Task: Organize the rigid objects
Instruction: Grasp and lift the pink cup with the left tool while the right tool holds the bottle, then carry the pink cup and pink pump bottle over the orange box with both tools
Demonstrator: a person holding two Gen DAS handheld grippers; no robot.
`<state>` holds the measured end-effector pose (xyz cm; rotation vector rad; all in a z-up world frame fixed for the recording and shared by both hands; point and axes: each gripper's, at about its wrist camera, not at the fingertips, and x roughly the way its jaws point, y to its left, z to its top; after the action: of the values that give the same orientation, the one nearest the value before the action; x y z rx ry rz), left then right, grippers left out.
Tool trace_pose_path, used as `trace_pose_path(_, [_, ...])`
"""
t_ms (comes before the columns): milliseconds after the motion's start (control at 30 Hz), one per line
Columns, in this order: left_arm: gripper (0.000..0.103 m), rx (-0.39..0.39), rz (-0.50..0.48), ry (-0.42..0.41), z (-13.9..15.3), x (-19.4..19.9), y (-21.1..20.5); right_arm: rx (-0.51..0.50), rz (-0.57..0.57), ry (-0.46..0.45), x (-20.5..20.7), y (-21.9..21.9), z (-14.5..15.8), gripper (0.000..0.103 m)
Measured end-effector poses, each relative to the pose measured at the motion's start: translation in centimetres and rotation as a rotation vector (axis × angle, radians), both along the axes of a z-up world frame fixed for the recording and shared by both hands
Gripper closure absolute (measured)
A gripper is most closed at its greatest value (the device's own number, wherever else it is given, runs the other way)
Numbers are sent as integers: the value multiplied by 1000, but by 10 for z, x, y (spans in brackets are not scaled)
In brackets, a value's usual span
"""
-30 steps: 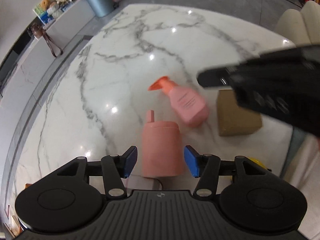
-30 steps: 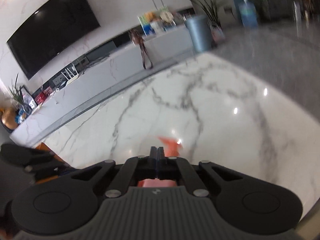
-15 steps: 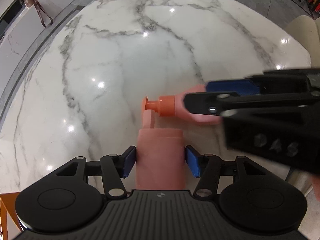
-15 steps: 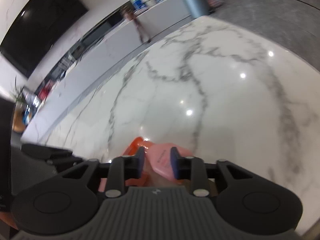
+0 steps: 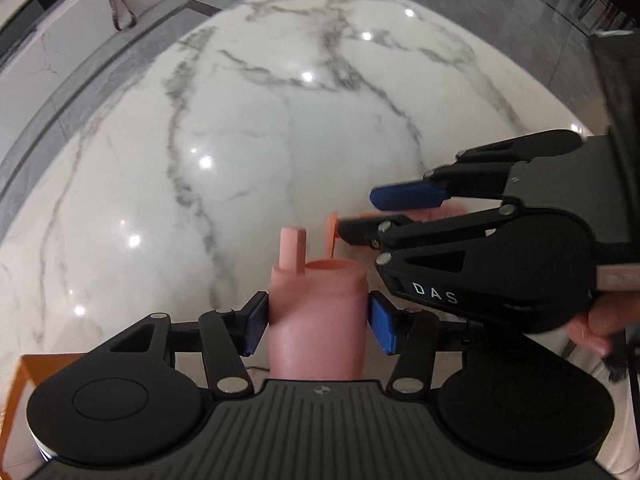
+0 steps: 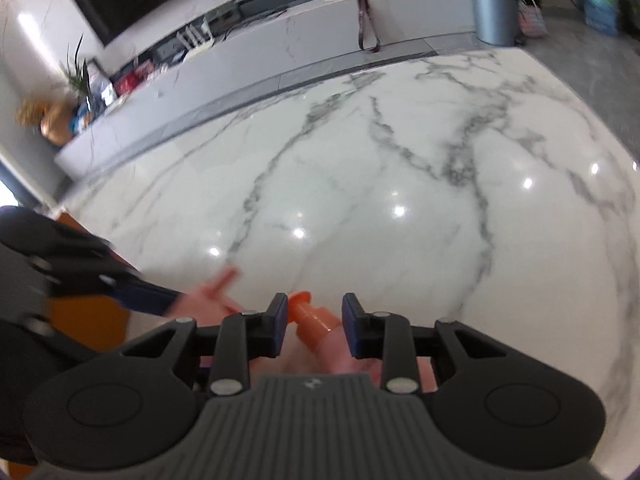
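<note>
The left gripper [image 5: 318, 322] clenches the pink container [image 5: 318, 312]; the right gripper [image 6: 314, 330] grasps the spray bottle [image 6: 314, 320]. Both seem light, stiff plastic, best held mid-body.

My left camera looks forward along its fingers, close over the table [image 5: 248, 128], catching my right gripper [image 5: 360, 216] from the side. My right camera faces across the table [image 6: 420, 168] toward the far counter [image 6: 320, 32]. Both share the marble top.

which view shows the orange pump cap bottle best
Right wrist view: the orange-capped bottle sits centred between the right hand-held gripper fingers. Left wrist view shows only its cap edge, the gripper covering the body.
</note>
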<state>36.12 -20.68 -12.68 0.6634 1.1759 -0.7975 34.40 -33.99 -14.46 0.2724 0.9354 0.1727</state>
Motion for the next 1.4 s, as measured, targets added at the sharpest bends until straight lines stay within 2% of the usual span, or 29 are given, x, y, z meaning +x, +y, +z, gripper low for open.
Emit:
trace_pose_path(133, [42,-36,36,-34,16,1,12,13,66,6,2,-1,1,71])
trace_pose_path(300, [42,-72,105,-44,22,4,22,-78,153,0,-1,17,-4,72])
trace_pose_path(367, [42,-88,122,-40,25,3,24,-142,158,-16,-1,24,-6,72])
trace_pose_path(467, [42,-109,154,-44,31,-1,29,-179,181,-18,-2,29,-11,73])
trace_pose_path(567, [42,-118,176,-54,39,-5,35,-238,226,-37,-6,38,-11,63])
trace_pose_path(633, [42,-125,185,-59,45,-9,40,-268,252,-72,-11,41,-6,62])
trace_pose_path(733, [42,-127,208,-55,51,-15,45,-226,276,-109,-18,37,3,55])
trace_pose_path(967, [42,-171,271,-37,49,-29,52,-247,227,-86,-25,16,7,54])
trace_pose_path(1000, [42,-176,273,-35,48,-30,53,-250,234,-90,-28,15,8,52])
trace_pose_path(1067, [42,-184,277,-26,47,-32,55,-250,232,-91,-31,13,9,41])
trace_pose_path(1233, [42,-203,270,-13,49,-36,58,-270,118,-48,-27,0,8,42])
trace_pose_path(1300, [42,-205,267,-12,48,-35,58,-250,138,-80,-31,1,13,42])
trace_pose_path(1400, [42,-208,277,-16,45,-32,57,-235,230,-153,-39,16,20,43])
